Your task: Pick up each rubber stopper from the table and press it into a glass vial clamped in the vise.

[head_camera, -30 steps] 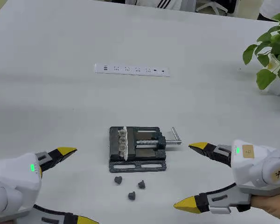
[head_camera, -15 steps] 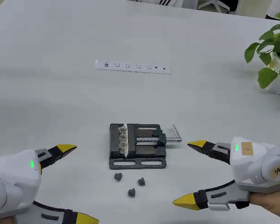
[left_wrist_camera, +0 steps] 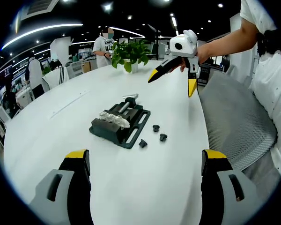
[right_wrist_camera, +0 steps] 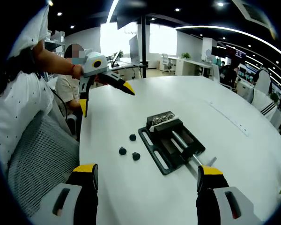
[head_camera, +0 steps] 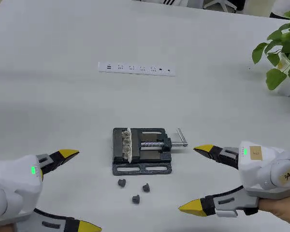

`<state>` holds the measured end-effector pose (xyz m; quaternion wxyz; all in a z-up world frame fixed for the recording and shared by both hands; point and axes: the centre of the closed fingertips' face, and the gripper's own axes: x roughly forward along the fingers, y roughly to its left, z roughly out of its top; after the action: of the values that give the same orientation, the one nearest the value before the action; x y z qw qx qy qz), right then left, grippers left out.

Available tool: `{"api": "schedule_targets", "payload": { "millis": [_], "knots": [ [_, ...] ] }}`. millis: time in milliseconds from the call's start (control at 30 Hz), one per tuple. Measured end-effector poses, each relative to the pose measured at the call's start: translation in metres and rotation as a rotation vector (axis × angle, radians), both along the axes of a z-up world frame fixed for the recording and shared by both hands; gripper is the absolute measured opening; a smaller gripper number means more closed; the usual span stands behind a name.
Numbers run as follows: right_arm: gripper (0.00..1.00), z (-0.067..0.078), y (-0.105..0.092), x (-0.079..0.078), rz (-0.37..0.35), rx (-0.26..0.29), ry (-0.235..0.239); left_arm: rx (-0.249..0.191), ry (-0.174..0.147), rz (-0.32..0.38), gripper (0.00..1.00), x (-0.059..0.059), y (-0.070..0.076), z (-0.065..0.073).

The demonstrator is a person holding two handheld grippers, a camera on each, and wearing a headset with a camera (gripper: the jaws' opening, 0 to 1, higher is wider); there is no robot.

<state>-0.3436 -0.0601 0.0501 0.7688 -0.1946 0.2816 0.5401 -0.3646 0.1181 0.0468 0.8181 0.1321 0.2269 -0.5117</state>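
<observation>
Black vise [head_camera: 142,151] sits mid-table [head_camera: 63,96], flat on its slotted base. Its screw and silver handle point to my right in the head view.

Container check: three glass vials [head_camera: 127,145] stand upright in one row, clamped between the vise jaws at the end away from the handle. They touch or nearly touch one another. The glass reads clear to whitish. In the right gripper view their round tops face up. I cannot tell what is inside them, as they are too small.

Stoppers [head_camera: 136,198]: three of them, dark grey, small and stubby. All lie on the bare table just in front of the vise base, on my side of it. They form a loose triangle, each apart from the others. None touches the vise or the vials. In the head view two lie nearer the base and one nearer me.

Tools: left gripper [head_camera: 87,190] is spread wide and holds nothing. It hangs above the table to the left of the vise, well apart from it. Right gripper [head_camera: 188,179] is also spread wide and holds nothing. Its upper yellow tip sits near the vise handle but apart from it. Neither gripper touches a stopper.

Surroundings: white power strip [head_camera: 135,69] lies beyond the vise. A green plant [head_camera: 280,48] stands at the far right edge.
</observation>
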Motion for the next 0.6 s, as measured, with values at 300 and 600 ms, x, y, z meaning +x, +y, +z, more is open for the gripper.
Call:
{"api": "schedule_targets", "payload": {
  "millis": [300,600],
  "knots": [
    [0.85,0.002,-0.0024,-0.0017,-0.009,0.003,-0.004,0.024,-0.006,-0.031,0.98,-0.0007,-0.0028,-0.0009],
    [0.84,0.0035,-0.0044,-0.0029,-0.022,0.01,-0.004,0.055,-0.016,-0.067,0.92,0.0006,-0.0048,-0.0021]
  ]
}}
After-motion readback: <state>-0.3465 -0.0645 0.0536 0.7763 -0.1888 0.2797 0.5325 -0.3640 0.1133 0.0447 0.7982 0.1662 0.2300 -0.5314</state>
